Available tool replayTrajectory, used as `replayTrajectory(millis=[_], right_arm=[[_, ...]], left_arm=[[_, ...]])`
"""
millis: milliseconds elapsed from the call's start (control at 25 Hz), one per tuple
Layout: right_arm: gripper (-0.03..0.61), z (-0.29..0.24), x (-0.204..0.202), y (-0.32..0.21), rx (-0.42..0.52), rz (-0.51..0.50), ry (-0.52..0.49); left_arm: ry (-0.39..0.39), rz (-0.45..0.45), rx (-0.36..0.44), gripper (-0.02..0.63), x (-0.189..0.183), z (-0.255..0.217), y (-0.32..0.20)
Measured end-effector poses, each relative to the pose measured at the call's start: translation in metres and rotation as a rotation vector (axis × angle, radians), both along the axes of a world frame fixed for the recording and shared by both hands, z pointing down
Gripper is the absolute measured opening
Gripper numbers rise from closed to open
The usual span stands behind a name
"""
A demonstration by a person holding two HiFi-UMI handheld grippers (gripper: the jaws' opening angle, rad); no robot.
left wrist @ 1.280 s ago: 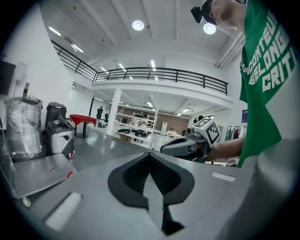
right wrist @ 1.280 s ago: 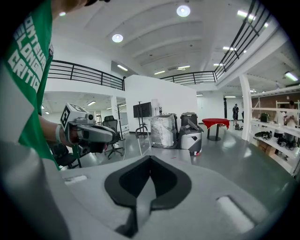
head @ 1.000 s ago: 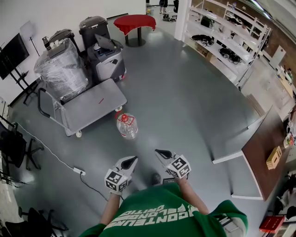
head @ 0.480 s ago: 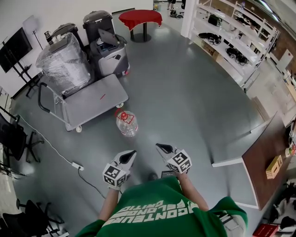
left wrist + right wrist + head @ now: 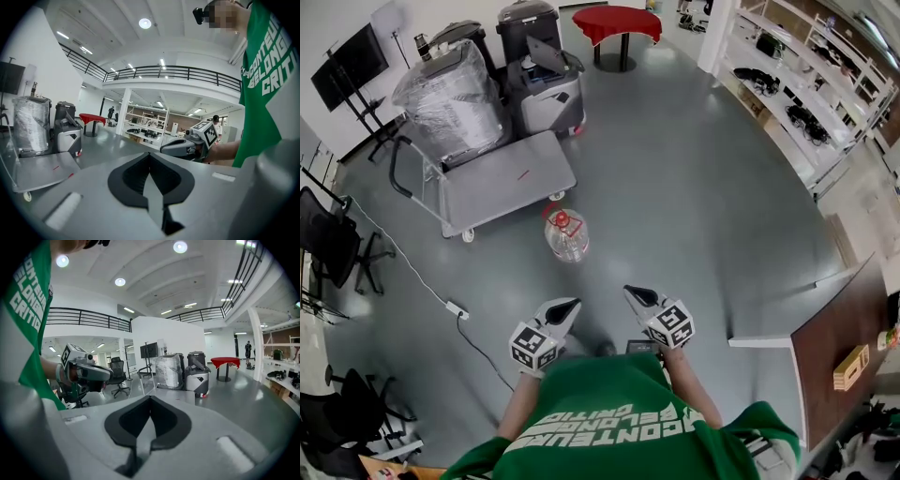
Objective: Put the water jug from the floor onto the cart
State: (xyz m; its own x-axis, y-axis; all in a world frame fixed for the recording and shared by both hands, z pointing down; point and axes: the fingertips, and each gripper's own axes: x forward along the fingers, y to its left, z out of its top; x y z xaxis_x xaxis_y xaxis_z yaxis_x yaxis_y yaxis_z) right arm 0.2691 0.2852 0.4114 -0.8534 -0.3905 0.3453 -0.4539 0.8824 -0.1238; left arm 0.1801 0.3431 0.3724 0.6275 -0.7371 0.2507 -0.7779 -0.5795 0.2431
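The clear water jug (image 5: 566, 236) with a red cap stands on the grey floor beside the near corner of the flat grey cart (image 5: 502, 187). My left gripper (image 5: 572, 306) and right gripper (image 5: 629, 294) are held side by side in front of the person, a good way short of the jug, both shut and empty. The jug is hidden in both gripper views. The left gripper view shows the right gripper (image 5: 163, 149) and part of the cart (image 5: 40, 169); the right gripper view shows the left gripper (image 5: 109, 375) and the cart (image 5: 176, 395).
A plastic-wrapped bundle (image 5: 452, 90) and grey machines (image 5: 546, 92) stand behind the cart. A red-clothed table (image 5: 618, 22) is farther back, shelving (image 5: 797, 94) on the right, office chairs (image 5: 328, 246) and a floor cable (image 5: 459, 315) on the left, a brown table (image 5: 839, 333) at lower right.
The person has walked forward with both grippers. The jug and cart now lie closer and have shifted right in the head view. Both grippers stay shut.
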Motion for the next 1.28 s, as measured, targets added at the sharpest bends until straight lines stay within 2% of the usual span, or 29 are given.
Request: replayTrajectory(millis=[680, 1280], right_arm=[[-0.011, 0.001, -0.017, -0.039, 0.003, 0.004, 0.013], [-0.011, 0.001, -0.047, -0.096, -0.016, 0.001, 0.039]], left_arm=[[0.043, 0.021, 0.014, 0.008, -0.01, 0.001, -0.047], [0.09, 0.018, -0.03, 0.008, -0.042, 0.009, -0.107]])
